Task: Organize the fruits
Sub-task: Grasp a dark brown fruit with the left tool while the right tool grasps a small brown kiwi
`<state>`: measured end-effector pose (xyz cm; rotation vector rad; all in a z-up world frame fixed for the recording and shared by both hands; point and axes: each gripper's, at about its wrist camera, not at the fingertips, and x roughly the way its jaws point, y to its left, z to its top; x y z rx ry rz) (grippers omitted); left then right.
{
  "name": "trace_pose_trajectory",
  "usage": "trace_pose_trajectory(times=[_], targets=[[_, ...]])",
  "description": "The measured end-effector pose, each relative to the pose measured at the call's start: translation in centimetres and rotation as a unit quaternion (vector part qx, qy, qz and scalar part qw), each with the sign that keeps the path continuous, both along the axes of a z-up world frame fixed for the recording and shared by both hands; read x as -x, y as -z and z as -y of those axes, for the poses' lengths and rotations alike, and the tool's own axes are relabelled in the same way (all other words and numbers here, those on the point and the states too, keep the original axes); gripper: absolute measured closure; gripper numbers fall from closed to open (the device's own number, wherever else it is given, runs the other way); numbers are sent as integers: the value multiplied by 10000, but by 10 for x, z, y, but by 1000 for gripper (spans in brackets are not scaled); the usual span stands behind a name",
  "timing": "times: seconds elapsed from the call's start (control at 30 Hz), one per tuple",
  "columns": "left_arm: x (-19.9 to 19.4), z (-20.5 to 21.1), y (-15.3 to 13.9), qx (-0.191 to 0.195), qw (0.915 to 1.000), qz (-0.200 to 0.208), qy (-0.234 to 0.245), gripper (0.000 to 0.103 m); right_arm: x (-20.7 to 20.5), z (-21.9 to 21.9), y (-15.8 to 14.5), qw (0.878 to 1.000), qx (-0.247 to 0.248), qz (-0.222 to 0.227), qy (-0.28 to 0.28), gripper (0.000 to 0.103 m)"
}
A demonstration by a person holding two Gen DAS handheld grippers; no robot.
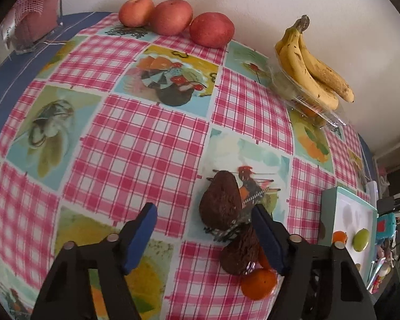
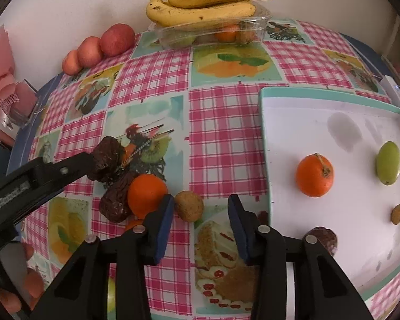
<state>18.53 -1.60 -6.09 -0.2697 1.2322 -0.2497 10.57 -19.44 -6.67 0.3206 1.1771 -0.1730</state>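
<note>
1. The left gripper (image 1: 204,236) is shown with jaws apart and nothing between the pads; a dark wrinkled fruit (image 1: 221,200) lies just beside its right pad.
2. The right gripper (image 2: 200,222) is likewise open, empty, over the checked tablecloth (image 2: 221,122); a small brown fruit (image 2: 188,205) sits just beside its left pad, next to an orange (image 2: 146,194).
3. A white tray (image 2: 320,101) at the right already holds several fruits.
4. The step is judged a reach for loose fruit; each fruit must next be centred between the pads.

The only lettering, white on the left gripper (image 2: 93,164), is too blurred to read.
</note>
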Motion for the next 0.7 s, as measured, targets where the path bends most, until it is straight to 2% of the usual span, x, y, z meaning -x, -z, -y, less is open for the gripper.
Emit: trace_pose_trajectory(times=[0.23, 0.37, 0.7], targets=[[-6, 4, 7, 199, 9997, -66, 113, 52, -4, -9, 3, 9998, 18, -33, -189, 77], [-5, 10, 8, 236, 9994, -78, 251, 62, -5, -10, 3, 9998, 38, -31, -196, 77], [2, 3, 3, 92, 9998, -93, 165, 64, -1, -1, 0, 9999, 104, -75, -81, 77]])
